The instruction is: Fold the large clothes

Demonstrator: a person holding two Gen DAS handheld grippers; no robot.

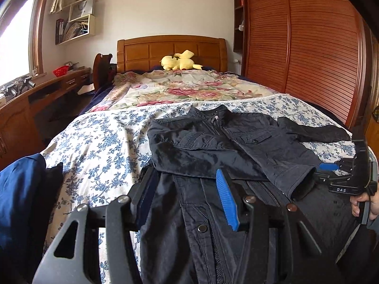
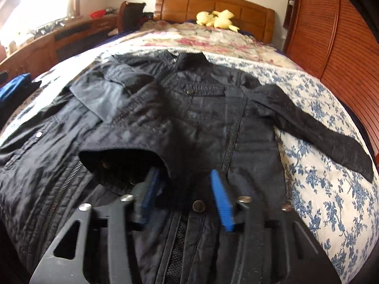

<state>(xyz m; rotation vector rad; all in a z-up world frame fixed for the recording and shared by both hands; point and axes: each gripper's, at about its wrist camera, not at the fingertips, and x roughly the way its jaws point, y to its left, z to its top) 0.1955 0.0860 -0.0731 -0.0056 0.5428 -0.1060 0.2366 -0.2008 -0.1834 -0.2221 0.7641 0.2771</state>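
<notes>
Dark jacket (image 2: 189, 108) lies flat on the bed (image 2: 327, 189), one sleeve (image 2: 123, 127) folded across toward 7 o'clock. Left gripper (image 1: 187, 196) and right gripper (image 2: 187, 196) hover released, fingers apart above it.

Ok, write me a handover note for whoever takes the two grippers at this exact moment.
Left gripper: open, over the jacket's lower front, holding nothing.
Right gripper: open, just behind the cuff of the folded sleeve, not gripping it.
Dark jacket: face up on the blue floral bedspread, collar toward the headboard.
Done: one sleeve folded across the chest.
Left: the other sleeve lies out to the side; fold it in, then the body.
</notes>
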